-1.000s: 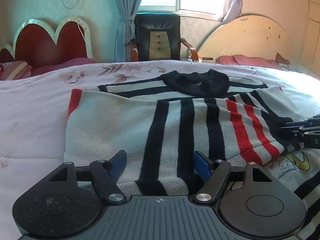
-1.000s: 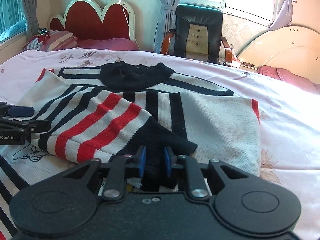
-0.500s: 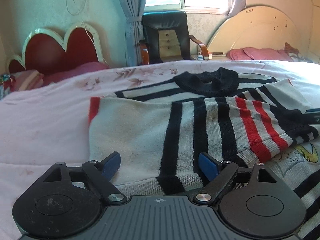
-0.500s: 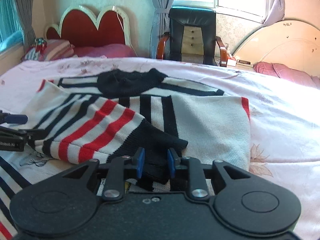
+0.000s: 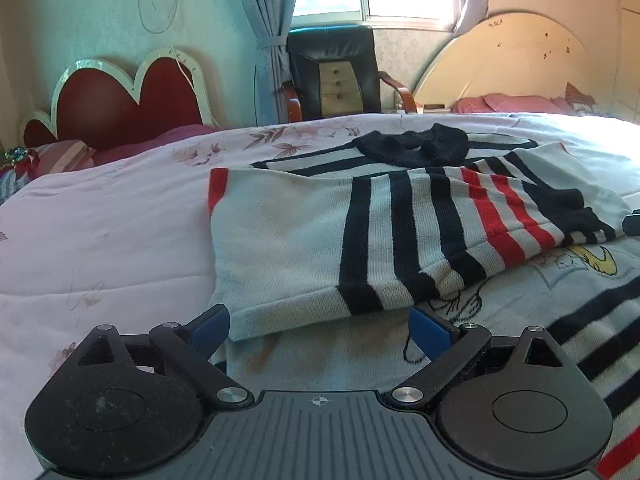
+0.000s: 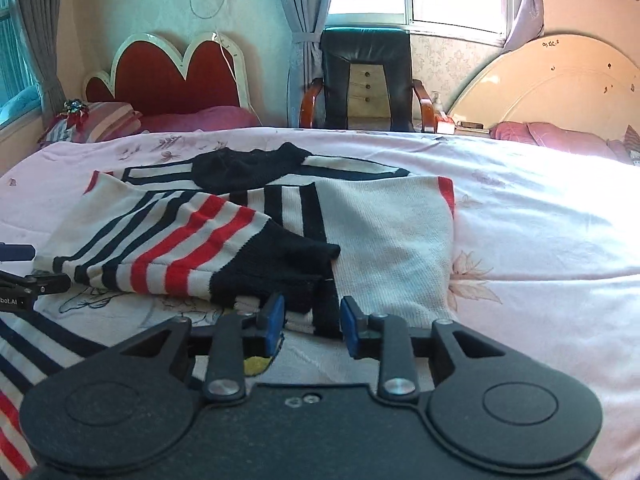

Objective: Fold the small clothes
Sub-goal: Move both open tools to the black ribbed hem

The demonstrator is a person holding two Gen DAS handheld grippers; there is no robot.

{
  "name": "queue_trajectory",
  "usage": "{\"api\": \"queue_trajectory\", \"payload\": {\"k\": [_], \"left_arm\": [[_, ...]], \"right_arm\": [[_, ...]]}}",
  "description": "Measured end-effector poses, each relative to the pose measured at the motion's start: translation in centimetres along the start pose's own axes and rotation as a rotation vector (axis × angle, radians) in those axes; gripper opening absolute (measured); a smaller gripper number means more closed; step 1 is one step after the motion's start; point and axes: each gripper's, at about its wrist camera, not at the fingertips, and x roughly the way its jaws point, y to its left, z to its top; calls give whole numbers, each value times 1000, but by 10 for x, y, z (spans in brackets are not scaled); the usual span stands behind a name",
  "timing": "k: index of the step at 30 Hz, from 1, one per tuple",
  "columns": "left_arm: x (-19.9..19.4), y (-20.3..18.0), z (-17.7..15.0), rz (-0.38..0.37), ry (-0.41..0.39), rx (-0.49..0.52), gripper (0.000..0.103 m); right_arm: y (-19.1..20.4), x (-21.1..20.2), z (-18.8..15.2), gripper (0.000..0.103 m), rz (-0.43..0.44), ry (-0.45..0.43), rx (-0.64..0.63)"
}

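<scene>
knitted striped sweater (image 5: 304, 240) is left folded on bed (image 5: 100, 240); before it, left gripper (image 5: 320, 330) is spread wide, right gripper (image 6: 311, 322) narrower, both seemingly empty.

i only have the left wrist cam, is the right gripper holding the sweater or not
Observer: No. The right gripper is open; its fingers stand apart and clamp nothing.
Operator: so where's the sleeve cuff
Observer: The black cuff of the folded sleeve lies on the sweater, just ahead of those fingers.
Operator: and the sweater's right edge
Observer: It ends in a red band and lies flat on the pink bedspread.
</scene>
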Motion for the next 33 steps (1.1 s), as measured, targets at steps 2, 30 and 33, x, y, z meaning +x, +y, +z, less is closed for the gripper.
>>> {"api": "queue_trajectory", "payload": {"k": [2, 30, 33], "left_arm": [[-7, 4, -10, 6, 13, -11, 95], [-157, 49, -158, -279, 152, -293, 66], [-165, 48, -166, -306, 152, -322, 66]], "right_arm": [[-2, -10, -8, 30, -6, 6, -1], [-50, -187, -168, 44, 61, 119, 485], [-49, -192, -174, 44, 73, 114, 520]]}}
